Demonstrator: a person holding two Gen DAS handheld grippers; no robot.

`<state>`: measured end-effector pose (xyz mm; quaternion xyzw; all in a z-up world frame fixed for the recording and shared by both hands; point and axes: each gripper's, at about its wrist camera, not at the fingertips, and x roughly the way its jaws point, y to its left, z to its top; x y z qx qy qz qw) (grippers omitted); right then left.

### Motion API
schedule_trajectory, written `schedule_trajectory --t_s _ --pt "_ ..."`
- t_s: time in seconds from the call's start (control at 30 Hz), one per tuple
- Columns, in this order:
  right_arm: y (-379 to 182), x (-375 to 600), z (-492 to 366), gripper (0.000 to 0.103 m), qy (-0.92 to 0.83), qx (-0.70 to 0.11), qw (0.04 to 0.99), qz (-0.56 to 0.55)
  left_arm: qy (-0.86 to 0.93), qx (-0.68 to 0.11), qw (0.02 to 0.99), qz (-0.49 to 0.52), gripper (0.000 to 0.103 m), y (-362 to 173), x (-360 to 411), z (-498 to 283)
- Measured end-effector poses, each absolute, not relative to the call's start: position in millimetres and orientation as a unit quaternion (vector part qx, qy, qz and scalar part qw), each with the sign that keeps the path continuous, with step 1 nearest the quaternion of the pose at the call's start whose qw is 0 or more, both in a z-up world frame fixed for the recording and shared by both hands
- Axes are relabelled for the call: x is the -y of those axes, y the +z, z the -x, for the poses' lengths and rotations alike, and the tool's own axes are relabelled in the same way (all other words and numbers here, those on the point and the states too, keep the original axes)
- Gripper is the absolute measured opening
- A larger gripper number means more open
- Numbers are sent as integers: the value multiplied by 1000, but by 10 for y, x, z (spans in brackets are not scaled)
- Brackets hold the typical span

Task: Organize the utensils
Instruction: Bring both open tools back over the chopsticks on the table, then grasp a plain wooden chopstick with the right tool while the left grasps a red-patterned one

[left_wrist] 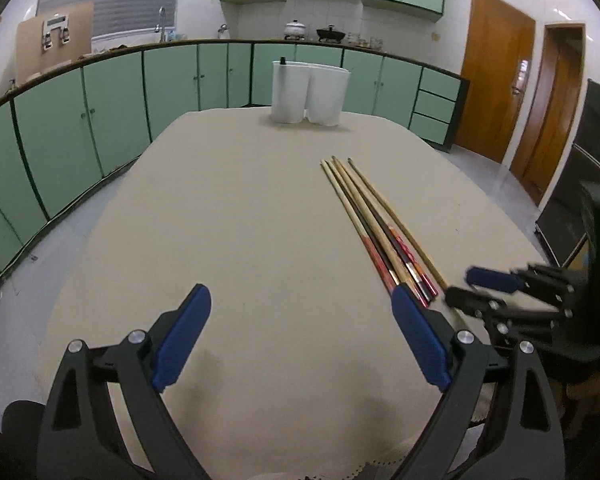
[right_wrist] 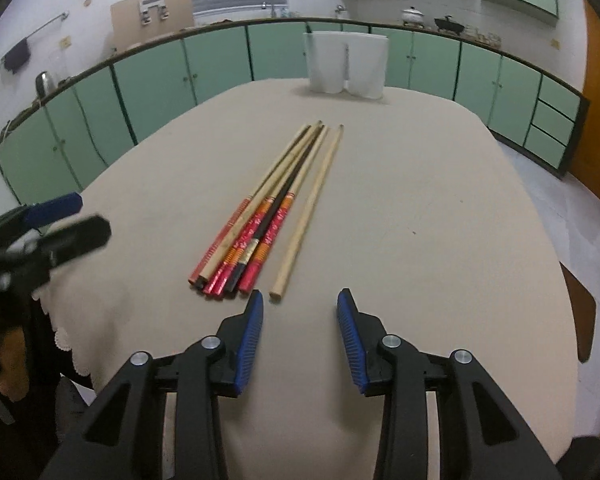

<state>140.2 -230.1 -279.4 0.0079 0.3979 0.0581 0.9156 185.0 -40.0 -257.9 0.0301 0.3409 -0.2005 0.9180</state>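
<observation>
Grippers first: my left gripper has its blue pads spread wide with only bare cloth between them, and my right gripper is partly parted, gripping nothing either. Both hover low over the near end of the table, which is covered with a beige cloth.

Just ahead of my right gripper lies the bundle of chopsticks, on the cloth at about the middle of the table, thick ends toward me. I count roughly seven, though the packed ones overlap and I cannot be sure. Most have red or orange patterned handles and pale shafts, one is dark, and one plain pale stick lies just beside the rest on the right. From the left wrist view they run off to the right of my open pads.

At the far edge stands one white holder with two rounded compartments, upright, well apart from the chopsticks.
</observation>
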Motion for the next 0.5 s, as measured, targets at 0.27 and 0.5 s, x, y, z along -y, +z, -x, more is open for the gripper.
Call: schedule_trajectory --t_s 0.27,0.5 --pt "-2812 2496 -1505 37 30 -390 920 -18 -224 -364 902 -71 89 -2834 708 -1864" --pt "-2808 2618 -1480 38 27 -391 920 -31 -221 -369 898 -94 90 -2958 937 -1925"
